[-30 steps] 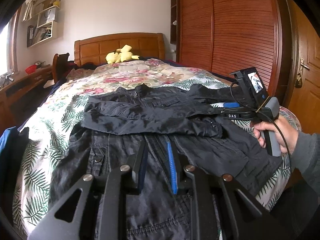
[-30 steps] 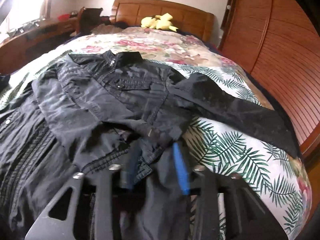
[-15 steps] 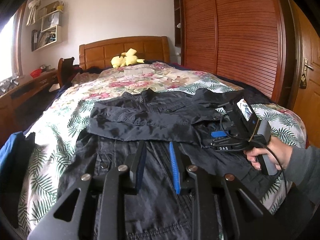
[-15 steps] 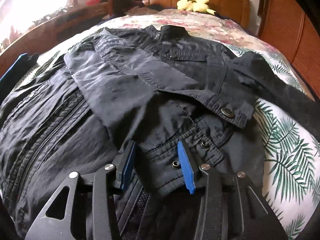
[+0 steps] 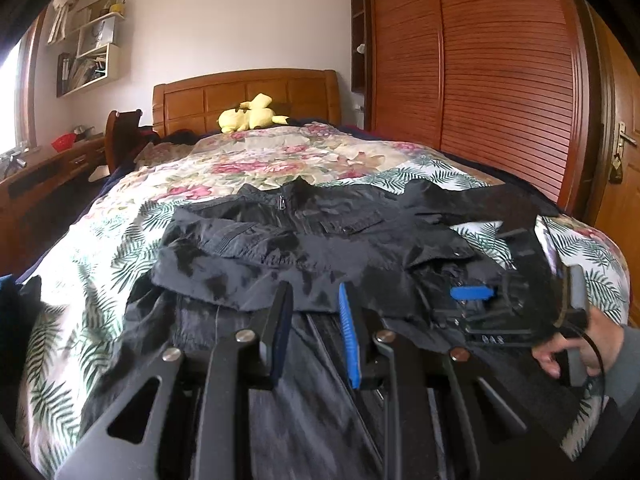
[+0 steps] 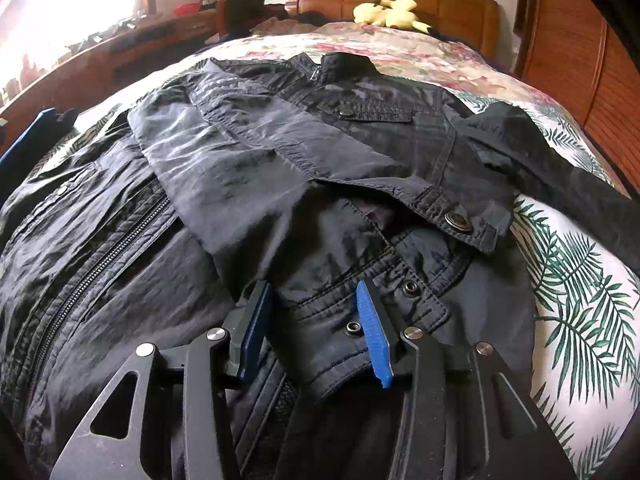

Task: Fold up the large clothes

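The jacket [image 6: 280, 184]'s near hem is hidden by both tools; the left gripper [image 5: 316, 320] is held narrowly parted, gripping nothing; the right gripper [image 6: 316, 320] is spread over a snap-studded edge, unpinched.

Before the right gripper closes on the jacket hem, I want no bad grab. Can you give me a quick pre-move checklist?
1. Right gripper open with cloth between the pads: ok.
2. Hem of the jacket under that gripper: ok, the snap-studded edge lies there.
3. One sleeve folded across the chest: ok.
4. Other sleeve folded in: not ok, it trails out over the bedspread.
5. Left gripper free of cloth: ok, its pads stand apart above the jacket.
6. Only one layer would be pinched: cannot tell.
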`<action>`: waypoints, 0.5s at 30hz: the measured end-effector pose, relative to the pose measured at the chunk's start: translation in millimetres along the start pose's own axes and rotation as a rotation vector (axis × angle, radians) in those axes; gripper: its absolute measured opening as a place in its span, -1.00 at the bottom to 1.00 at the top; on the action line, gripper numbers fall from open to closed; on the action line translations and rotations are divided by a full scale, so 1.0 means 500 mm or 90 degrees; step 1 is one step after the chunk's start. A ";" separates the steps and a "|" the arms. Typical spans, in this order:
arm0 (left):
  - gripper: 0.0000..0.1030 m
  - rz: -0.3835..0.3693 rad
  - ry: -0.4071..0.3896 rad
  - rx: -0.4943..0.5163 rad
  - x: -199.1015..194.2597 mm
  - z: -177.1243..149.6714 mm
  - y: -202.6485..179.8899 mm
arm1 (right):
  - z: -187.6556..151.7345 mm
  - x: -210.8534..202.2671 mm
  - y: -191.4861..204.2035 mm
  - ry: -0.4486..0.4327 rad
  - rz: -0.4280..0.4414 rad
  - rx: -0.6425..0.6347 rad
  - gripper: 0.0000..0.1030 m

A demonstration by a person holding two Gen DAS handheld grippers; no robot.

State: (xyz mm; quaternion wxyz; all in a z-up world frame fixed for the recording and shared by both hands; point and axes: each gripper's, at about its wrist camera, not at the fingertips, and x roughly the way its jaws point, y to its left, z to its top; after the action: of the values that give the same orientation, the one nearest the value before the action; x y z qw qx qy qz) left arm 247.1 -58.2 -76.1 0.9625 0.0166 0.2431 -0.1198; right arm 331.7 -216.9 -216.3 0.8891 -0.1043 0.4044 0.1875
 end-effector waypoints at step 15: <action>-0.59 -0.022 0.024 -0.015 0.096 -0.045 0.019 | 0.000 -0.001 0.004 -0.006 -0.014 -0.010 -0.12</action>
State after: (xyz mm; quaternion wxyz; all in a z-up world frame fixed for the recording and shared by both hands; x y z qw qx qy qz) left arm 279.8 -57.6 -118.9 0.9556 0.0029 0.2627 -0.1334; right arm 330.6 -215.2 -215.7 0.8919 -0.1150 0.3979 0.1817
